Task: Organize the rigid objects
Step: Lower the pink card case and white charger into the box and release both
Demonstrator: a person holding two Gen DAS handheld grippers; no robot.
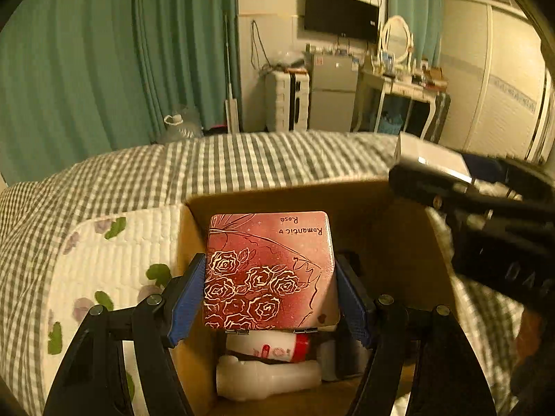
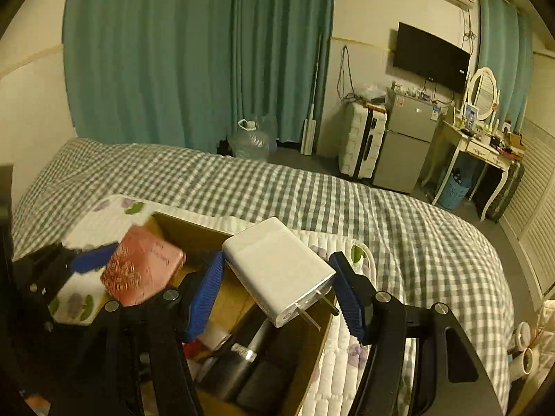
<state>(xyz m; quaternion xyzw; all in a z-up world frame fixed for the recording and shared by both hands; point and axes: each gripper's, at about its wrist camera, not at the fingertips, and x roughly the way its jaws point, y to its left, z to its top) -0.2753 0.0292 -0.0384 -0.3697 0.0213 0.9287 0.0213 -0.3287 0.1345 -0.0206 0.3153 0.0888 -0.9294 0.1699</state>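
My left gripper [image 1: 269, 277] is shut on a red tin with a rose pattern [image 1: 269, 270] and holds it above an open cardboard box [image 1: 399, 208]. The tin also shows in the right wrist view [image 2: 142, 270]. My right gripper [image 2: 277, 277] is shut on a white plug charger [image 2: 277, 270], prongs pointing toward the camera, over the same box [image 2: 194, 232]. In the left wrist view the right gripper [image 1: 451, 187] and charger [image 1: 426, 156] appear at the box's right rim. Inside the box lie white bottles [image 1: 267, 374] and dark cylinders [image 2: 239, 364].
The box sits on a white floral quilt [image 1: 114, 260] over a grey checked bedspread [image 2: 347, 201]. Beyond the bed are teal curtains [image 2: 156, 52], a water jug [image 2: 251, 138], a suitcase [image 2: 360, 142], a small fridge [image 2: 406, 138] and a dressing table [image 2: 478, 145].
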